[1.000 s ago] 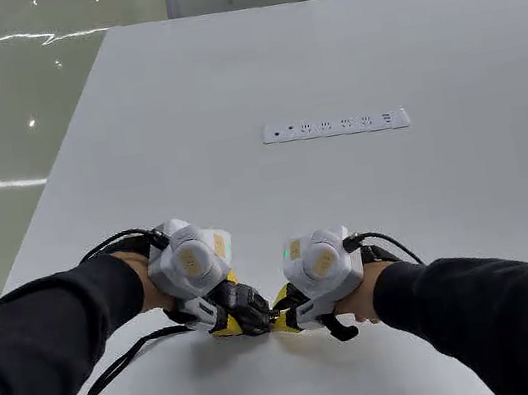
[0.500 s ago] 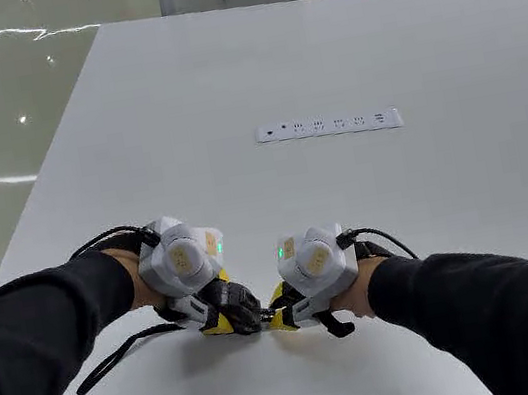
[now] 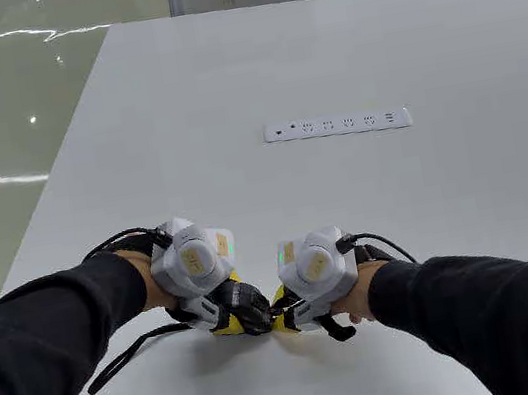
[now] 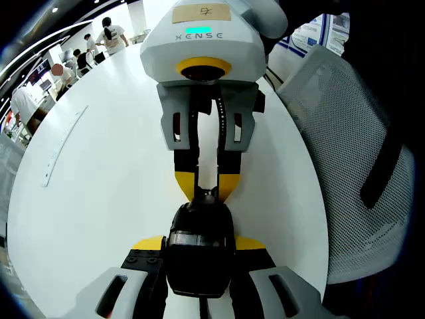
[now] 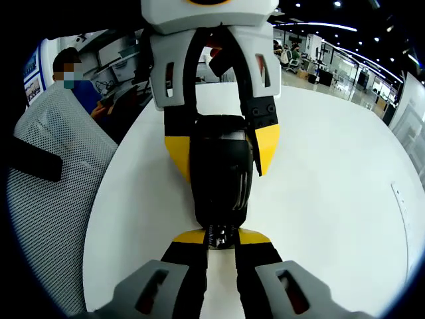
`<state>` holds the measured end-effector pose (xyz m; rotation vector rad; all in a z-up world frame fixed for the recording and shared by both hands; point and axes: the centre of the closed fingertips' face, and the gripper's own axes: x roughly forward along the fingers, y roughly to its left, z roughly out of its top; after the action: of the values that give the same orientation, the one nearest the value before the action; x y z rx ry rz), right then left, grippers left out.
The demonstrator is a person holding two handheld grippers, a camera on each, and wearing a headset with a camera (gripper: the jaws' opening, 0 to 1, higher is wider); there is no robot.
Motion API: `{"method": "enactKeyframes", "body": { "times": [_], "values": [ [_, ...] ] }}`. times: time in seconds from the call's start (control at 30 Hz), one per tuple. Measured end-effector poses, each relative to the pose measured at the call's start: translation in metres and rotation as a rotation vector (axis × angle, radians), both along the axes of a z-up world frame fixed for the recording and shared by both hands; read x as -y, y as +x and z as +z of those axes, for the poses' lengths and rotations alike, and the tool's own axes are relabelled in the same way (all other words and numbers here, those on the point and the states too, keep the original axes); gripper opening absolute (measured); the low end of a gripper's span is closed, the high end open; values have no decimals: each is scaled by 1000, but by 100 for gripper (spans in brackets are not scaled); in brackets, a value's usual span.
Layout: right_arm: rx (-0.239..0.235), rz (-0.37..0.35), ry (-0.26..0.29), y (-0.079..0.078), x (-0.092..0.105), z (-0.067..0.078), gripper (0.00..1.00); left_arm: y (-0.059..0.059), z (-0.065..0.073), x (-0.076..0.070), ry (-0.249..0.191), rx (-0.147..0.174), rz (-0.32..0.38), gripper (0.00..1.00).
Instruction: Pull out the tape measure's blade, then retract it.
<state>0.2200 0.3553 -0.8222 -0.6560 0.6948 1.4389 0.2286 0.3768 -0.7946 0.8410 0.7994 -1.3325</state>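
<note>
Holding tape measure [image 5: 222, 173] between both grippers, by the near edge of the worktop [image 3: 320, 46].
Black case clamped in left gripper [image 4: 199, 243] fingers; right gripper [image 5: 222, 238] fingers pinched on what looks like the blade tip, barely out. Power strip [image 3: 337, 125] lies well apart.

I see my black long sleeves [image 3: 48, 330], left gripper [image 3: 238, 313] and right gripper [image 3: 279, 312] white-shelled, black jaws tipped yellow, XENSE lettering [image 4: 193, 37], black cable [image 3: 119, 362] at eight o'clock.

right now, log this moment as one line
left gripper: shut on tape measure | right gripper: shut on blade tip | extension: almost none visible
</note>
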Motion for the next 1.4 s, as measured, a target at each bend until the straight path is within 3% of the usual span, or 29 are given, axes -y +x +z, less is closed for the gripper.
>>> {"method": "enactKeyframes", "body": {
  "times": [0.47,1.03,1.4],
  "values": [
    [-8,-18,-11,0,3,-1,10,1,0,-1,-8,1,11,32],
    [43,12,-43,3,19,-1,10,3,1,-1,-18,2,53,32],
    [22,-2,-49,3,32,-1,10,4,0,0,-18,-5,52,32]
  ]
}}
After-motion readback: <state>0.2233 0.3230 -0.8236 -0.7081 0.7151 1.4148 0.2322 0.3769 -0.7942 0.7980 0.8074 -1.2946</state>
